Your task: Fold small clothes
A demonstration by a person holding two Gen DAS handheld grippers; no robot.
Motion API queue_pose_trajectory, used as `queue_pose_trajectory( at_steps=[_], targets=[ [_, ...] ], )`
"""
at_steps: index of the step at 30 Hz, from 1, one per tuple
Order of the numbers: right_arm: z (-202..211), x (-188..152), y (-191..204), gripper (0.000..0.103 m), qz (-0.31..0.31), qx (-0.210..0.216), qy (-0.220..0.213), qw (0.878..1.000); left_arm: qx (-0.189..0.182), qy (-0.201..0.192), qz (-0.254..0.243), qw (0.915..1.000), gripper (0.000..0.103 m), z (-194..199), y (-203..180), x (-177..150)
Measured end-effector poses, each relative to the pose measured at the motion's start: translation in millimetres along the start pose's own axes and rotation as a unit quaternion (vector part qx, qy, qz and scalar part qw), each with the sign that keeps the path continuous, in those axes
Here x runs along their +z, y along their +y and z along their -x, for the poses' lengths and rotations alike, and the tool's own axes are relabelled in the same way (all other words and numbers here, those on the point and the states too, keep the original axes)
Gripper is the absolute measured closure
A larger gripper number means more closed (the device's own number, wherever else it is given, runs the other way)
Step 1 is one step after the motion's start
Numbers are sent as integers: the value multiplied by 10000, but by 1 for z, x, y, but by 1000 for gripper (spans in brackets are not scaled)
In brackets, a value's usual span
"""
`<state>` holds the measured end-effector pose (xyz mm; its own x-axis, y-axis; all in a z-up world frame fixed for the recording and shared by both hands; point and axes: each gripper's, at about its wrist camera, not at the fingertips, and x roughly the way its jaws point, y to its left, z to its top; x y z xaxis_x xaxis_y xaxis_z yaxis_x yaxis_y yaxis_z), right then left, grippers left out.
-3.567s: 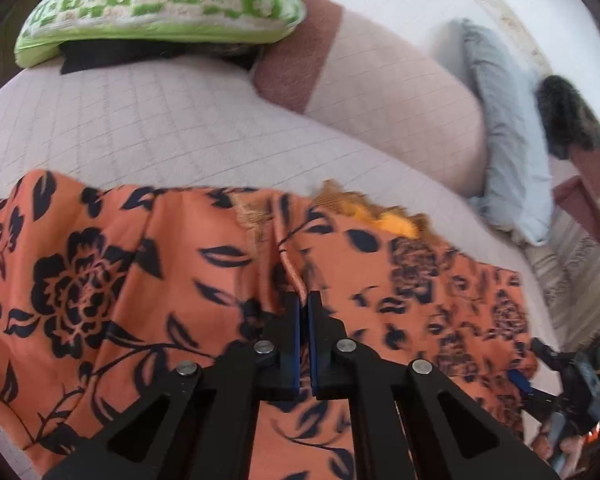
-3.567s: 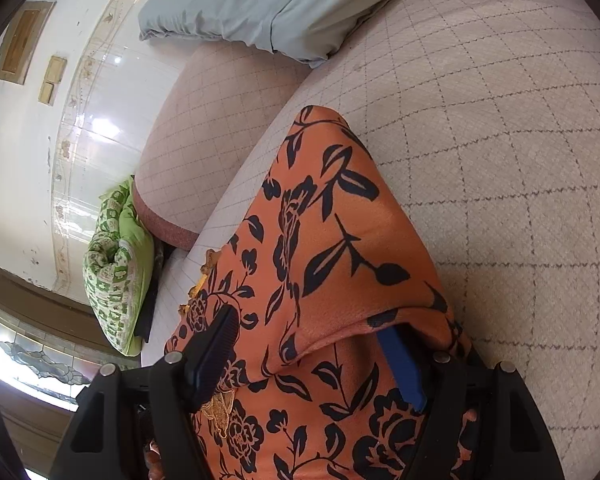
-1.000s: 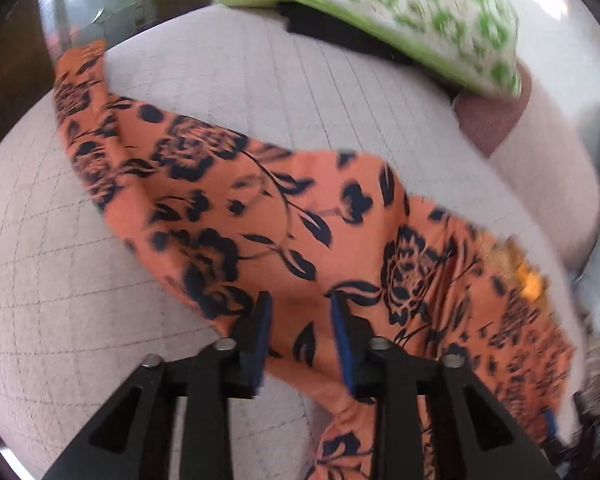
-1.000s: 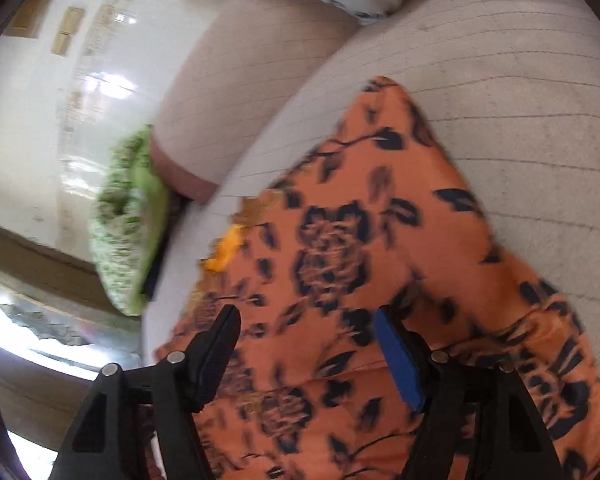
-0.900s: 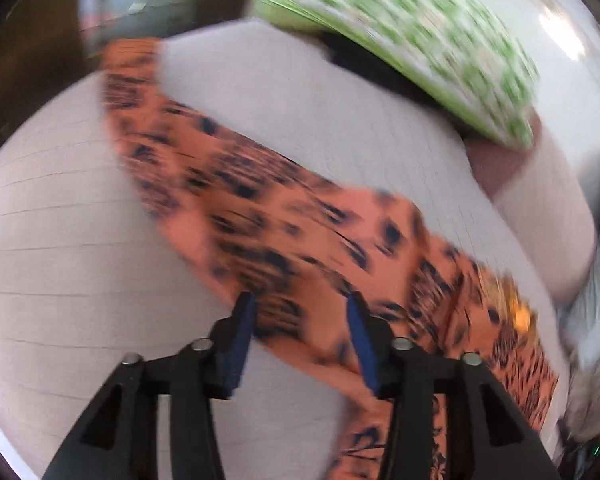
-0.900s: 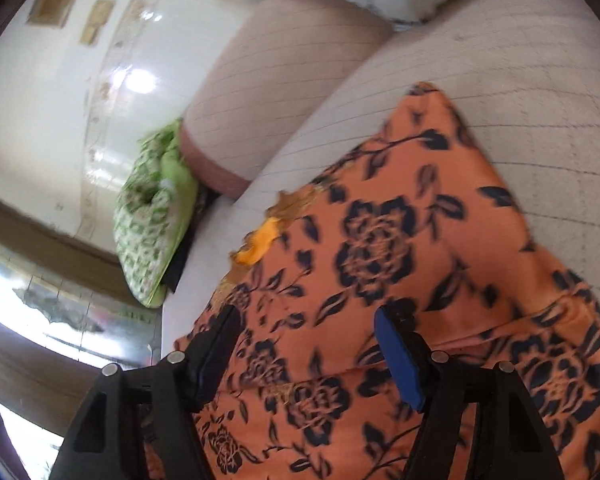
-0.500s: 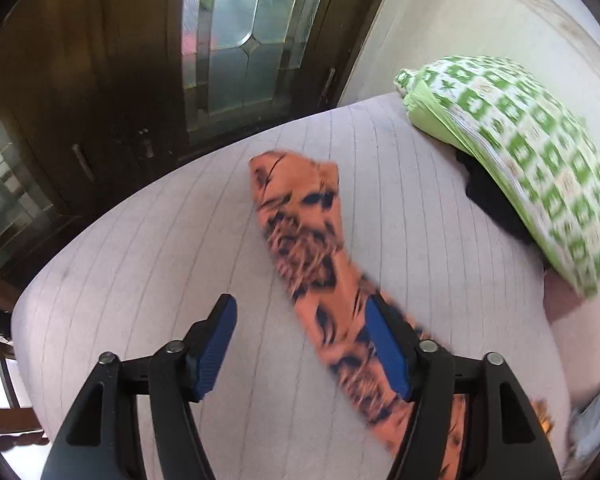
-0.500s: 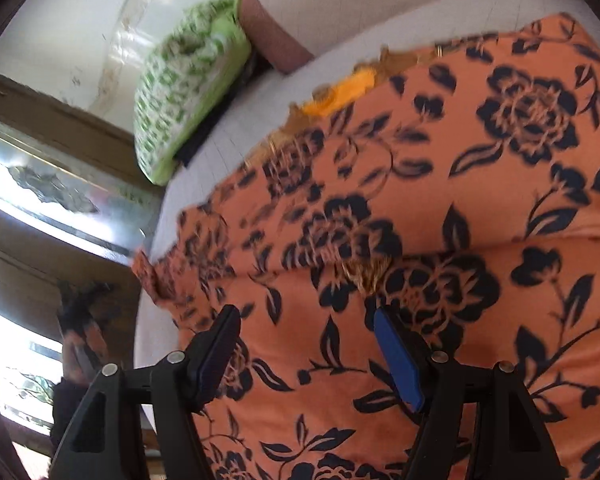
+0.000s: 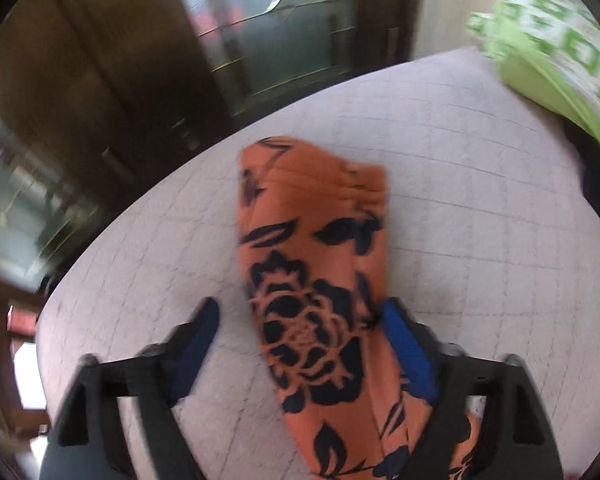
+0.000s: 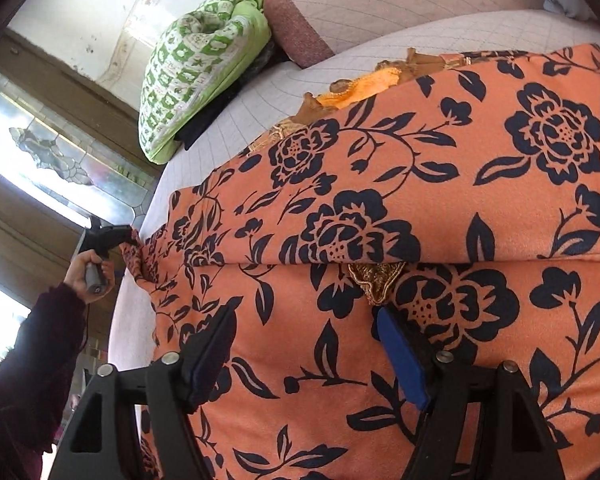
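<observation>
left hand-held gripper (image 9: 300, 328) is gaping wide, gripping nothing | narrow strip of the orange black-flowered garment (image 9: 316, 288) is lying between its blue pads (image 9: 406, 354) on the quilted bed (image 9: 480, 208) | right hand-held gripper (image 10: 304, 340) is also hanging wide open, empty, over the same soft garment (image 10: 440, 208) | one green-checked pillow (image 10: 196, 60) is sitting far ahead

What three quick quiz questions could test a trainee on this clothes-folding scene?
1. True or false: the left hand-held gripper is clamped shut on the orange floral garment.
2. What lies under the garment: A) wooden floor, B) quilted bed cover, C) glass table?
3. Fill in: the pillow near the bed's far corner is white and ____.

Key: 1 false, its fingers are spread with the sleeve end between them. 2 B. 3 green.
</observation>
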<state>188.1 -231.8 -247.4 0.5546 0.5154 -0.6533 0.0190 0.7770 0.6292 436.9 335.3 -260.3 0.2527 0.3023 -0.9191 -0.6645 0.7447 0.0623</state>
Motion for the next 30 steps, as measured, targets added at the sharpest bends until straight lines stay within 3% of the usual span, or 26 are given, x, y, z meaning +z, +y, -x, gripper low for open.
queue_pose_trajectory(
  at_steps=[2, 3, 4, 7, 10, 16, 20, 23, 26, 27, 30],
  targets=[
    [0, 1, 1, 27, 36, -16, 9, 10000, -188, -197, -154, 9995, 64, 8, 0, -6],
    [0, 1, 2, 27, 22, -9, 8, 10000, -236, -329, -396, 9984, 84, 13, -3, -10],
    [0, 1, 1, 27, -13, 7, 3, 10000, -334, -391, -540, 9972, 92, 17, -4, -12],
    [1, 2, 0, 27, -79, 76, -23, 9999, -940, -582, -430, 9929, 93, 33, 8, -19],
    [3, 2, 0, 28, -68, 40, -44, 10000, -1626, -625, -480, 9835, 93, 61, 15, -27],
    [18, 8, -6, 28, -200, 19, -263, 9995, -2550, -1063, -1366, 9513, 93, 160, -19, -59],
    [46, 21, -20, 28, -543, 159, -718, 9958, -3068, -1295, -2167, 9177, 93, 227, -58, -86],
    [77, 28, -37, 28, -809, 261, -1170, 9895, -3381, -1436, -2861, 8850, 93, 280, -101, -128],
    [109, 33, -64, 28, -1163, 312, -1572, 9802, -3646, -1501, -3580, 8464, 93, 326, -150, -185],
    [121, 35, -74, 28, -1321, 323, -1708, 9759, -3757, -1469, -3862, 8295, 93, 341, -170, -211],
    [153, 36, -103, 28, -1663, 287, -2061, 9639, -4003, -1280, -4386, 7944, 93, 363, -219, -266]
  ],
)
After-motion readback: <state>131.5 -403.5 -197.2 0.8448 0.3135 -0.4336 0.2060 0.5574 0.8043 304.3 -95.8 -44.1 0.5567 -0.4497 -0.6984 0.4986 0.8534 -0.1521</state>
